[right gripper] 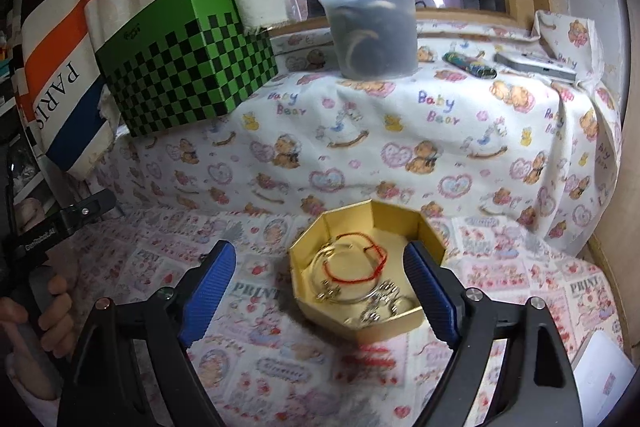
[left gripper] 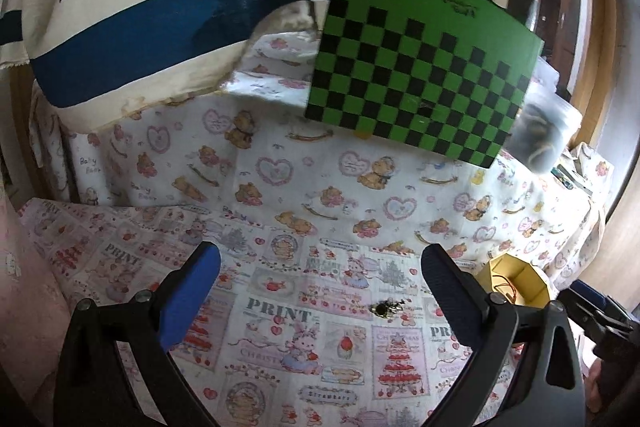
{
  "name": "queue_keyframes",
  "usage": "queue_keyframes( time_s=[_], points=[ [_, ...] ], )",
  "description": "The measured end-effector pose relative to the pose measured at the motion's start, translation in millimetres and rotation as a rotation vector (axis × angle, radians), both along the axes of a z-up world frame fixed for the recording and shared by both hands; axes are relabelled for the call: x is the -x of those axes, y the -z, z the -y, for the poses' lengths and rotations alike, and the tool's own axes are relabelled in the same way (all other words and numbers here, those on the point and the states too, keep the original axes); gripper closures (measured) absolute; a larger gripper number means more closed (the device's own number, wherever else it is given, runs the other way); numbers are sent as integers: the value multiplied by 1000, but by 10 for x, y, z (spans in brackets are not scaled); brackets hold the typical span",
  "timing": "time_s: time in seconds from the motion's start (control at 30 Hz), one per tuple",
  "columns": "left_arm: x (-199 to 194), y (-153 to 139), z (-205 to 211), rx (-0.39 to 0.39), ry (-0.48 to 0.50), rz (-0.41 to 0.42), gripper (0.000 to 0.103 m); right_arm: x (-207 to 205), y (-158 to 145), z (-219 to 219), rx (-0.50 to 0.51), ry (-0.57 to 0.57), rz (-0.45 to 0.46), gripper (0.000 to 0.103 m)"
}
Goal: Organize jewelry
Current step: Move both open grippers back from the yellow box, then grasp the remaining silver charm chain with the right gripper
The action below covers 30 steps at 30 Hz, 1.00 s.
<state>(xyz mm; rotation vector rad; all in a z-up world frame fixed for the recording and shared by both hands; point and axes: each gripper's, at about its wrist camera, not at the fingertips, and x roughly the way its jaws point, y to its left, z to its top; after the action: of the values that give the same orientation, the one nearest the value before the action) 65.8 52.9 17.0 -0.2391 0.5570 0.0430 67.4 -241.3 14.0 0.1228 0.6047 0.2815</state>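
A small dark and gold jewelry piece (left gripper: 387, 308) lies on the printed cloth, between my left gripper's fingers and nearer the right one. My left gripper (left gripper: 320, 291) is open and empty above the cloth. A yellow octagonal box (right gripper: 362, 331) stands open on the cloth; it also shows in the left wrist view (left gripper: 516, 281). It holds a red cord bracelet (right gripper: 356, 259), a silver bangle (right gripper: 320, 279) and silver charm pieces (right gripper: 382, 303). My right gripper (right gripper: 320, 291) is open and empty, its right finger beside the box's right rim.
A green and black checkered box (right gripper: 184, 59) (left gripper: 416, 67) and a lidded clear plastic tub (right gripper: 370, 23) stand on the raised ledge covered in bear-print cloth. A striped PARIS bag (left gripper: 140, 7) hangs at the left. The left gripper's handle and hand (right gripper: 40, 291) show at the left.
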Motion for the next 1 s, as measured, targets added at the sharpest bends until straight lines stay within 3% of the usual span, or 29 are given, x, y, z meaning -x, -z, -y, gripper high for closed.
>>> queue_keyframes(
  time_s=[0.23,0.47,0.87,1.0],
  points=[
    [-105,96,-118,24,-26,-66,3,-152,-2,-326,37,-71,-84,16],
    [-99,66,-146,-75,-68,-60,3,-366,96,-805,61,-171,-152,17],
    [-122,66,-240,-28,-78,-82,3,-792,491,-1341,93,-207,-283,64],
    [-109,50,-190,-41,-79,-84,3,-870,605,-1393,95,-197,-313,67]
  ],
)
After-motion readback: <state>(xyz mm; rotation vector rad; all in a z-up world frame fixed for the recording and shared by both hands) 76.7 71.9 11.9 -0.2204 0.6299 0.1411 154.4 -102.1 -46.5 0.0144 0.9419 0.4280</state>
